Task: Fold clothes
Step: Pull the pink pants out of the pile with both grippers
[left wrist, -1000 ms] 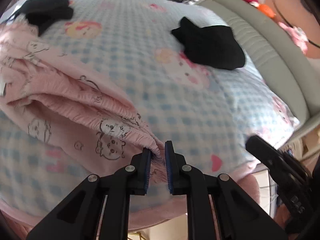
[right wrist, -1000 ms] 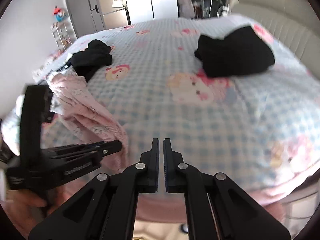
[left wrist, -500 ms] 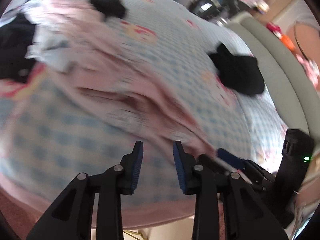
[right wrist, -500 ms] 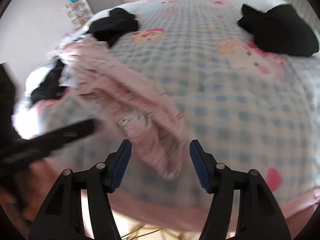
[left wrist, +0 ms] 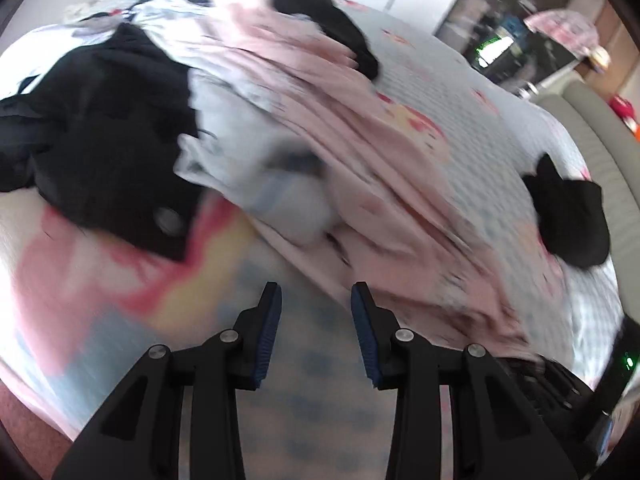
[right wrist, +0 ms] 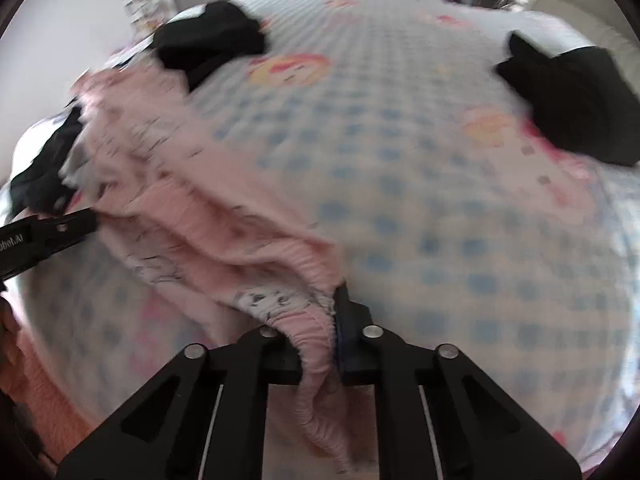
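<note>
Writing: partial white lettering on the left gripper [right wrist: 44, 236], unreadable. Bed [right wrist: 400, 200]: blue-check cartoon sheet. Pink pyjama garment [right wrist: 224, 216] across it, elastic hem clenched in right gripper [right wrist: 320, 344] jaws. Left gripper jaws released. Left view only: black jacket [left wrist: 100, 128], cluttered shelving [left wrist: 516, 44].

Pink printed pyjama garment [right wrist: 192, 216], crumpled w/ folds, stretched across checked bed, elastic hem bunched at near edge
</note>
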`<act>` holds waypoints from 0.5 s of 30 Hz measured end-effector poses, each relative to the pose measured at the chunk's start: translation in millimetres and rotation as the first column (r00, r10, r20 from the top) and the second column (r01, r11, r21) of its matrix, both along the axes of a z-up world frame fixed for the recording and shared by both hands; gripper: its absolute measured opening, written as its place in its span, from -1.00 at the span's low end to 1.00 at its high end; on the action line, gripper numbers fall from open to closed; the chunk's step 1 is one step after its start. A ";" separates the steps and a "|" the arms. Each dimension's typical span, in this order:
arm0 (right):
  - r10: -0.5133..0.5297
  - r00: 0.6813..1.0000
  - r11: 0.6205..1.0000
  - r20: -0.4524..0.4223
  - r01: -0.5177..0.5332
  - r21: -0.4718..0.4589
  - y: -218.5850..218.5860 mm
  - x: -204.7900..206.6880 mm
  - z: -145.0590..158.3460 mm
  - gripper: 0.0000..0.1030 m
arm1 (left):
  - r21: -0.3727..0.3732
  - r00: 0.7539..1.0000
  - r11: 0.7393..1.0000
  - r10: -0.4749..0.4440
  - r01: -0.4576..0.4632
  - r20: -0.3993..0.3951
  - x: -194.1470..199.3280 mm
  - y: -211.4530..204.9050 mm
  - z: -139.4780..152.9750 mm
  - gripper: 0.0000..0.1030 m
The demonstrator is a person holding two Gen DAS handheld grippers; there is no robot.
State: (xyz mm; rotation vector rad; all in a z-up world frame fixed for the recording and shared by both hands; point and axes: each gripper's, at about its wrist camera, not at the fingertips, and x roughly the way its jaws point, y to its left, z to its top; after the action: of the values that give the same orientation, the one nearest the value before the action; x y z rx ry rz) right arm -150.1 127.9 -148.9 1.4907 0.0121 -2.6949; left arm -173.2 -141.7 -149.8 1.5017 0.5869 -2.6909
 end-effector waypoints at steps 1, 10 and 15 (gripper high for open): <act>-0.014 1.000 1.000 -0.025 0.015 0.021 4.6 1.3 3.2 -0.87 | -0.003 1.000 1.000 0.003 -0.003 -0.007 -2.7 -3.9 0.3 -0.26; -0.020 0.997 0.998 -0.077 0.024 0.057 8.3 8.9 16.9 -0.88 | -0.090 0.993 0.991 0.092 -0.098 -0.071 -21.2 -29.7 14.7 0.13; 0.005 1.000 1.000 -0.007 -0.005 0.001 4.0 6.1 2.1 -0.87 | -0.161 0.998 0.986 0.023 -0.032 -0.053 -42.7 -27.5 6.1 -0.65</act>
State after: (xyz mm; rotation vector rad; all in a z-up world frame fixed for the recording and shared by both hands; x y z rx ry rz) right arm -144.0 131.8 -146.8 1.4797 0.0178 -2.6972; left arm -215.9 -169.2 -143.7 1.3790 0.3758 -2.6888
